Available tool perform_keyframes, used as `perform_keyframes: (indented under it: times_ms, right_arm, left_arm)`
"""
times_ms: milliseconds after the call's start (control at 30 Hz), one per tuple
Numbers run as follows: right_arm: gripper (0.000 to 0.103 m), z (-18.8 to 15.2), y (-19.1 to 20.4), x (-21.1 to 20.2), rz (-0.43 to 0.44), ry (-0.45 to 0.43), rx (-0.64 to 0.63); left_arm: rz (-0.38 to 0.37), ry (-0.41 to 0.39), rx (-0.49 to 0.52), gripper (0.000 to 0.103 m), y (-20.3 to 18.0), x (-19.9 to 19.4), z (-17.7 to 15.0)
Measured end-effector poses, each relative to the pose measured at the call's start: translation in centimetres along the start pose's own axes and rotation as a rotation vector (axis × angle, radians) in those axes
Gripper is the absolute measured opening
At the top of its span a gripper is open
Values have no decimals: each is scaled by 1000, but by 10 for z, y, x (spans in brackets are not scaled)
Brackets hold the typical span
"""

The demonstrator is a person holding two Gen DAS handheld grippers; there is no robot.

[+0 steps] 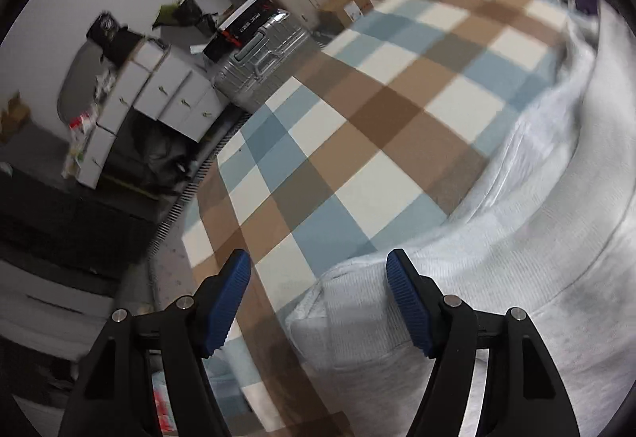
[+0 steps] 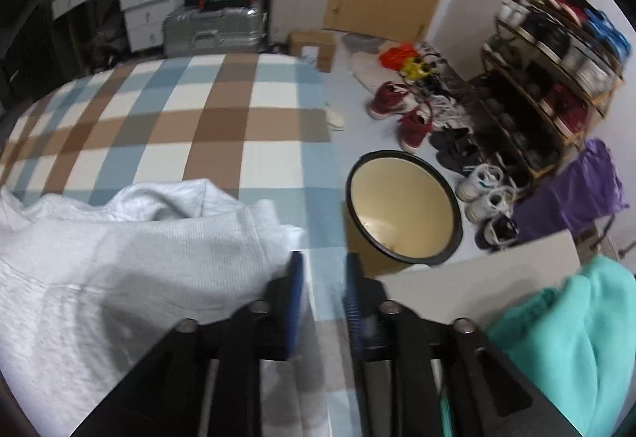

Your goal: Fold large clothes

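A large light grey sweatshirt [image 1: 536, 238] lies on a bed with a blue, brown and white checked cover [image 1: 357, 119]. In the left wrist view my left gripper [image 1: 318, 302] is open, its blue pads wide apart over the garment's ribbed corner [image 1: 346, 302], holding nothing. In the right wrist view the sweatshirt [image 2: 119, 270] fills the lower left of the checked cover [image 2: 198, 119]. My right gripper [image 2: 322, 294] is open with a narrow gap, its left pad [image 2: 295, 298] beside the garment's ribbed edge [image 2: 254, 238], nothing between the pads.
A round black-rimmed bin [image 2: 401, 206] stands on the floor just right of the bed. A teal garment [image 2: 572, 341] lies at lower right. Shoes and a shoe rack [image 2: 548, 79] are further right. A silver suitcase [image 1: 262, 59] and white drawers [image 1: 159, 91] stand beyond the bed.
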State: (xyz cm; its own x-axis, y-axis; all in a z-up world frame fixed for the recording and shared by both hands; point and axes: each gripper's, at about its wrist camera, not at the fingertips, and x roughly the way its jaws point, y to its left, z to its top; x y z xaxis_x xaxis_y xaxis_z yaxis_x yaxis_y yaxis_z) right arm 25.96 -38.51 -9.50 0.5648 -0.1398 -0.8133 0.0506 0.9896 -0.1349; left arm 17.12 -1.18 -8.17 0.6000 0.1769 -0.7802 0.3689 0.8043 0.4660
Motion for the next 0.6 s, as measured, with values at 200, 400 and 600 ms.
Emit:
perform_keyframes:
  times_ms: [200,400,600]
  right_arm:
    - [61,-37,15,-77,383,-126,144]
    - [73,-118,72,-137,776,-241,165]
    - [73,-167,128,-135,1007,-189,188]
  left_arm:
    - [-114,14,43,70,-1,0,5]
    - [-128,137,212,79,-28,29,5]
    - [-66,137,353,82,-50,45,-4]
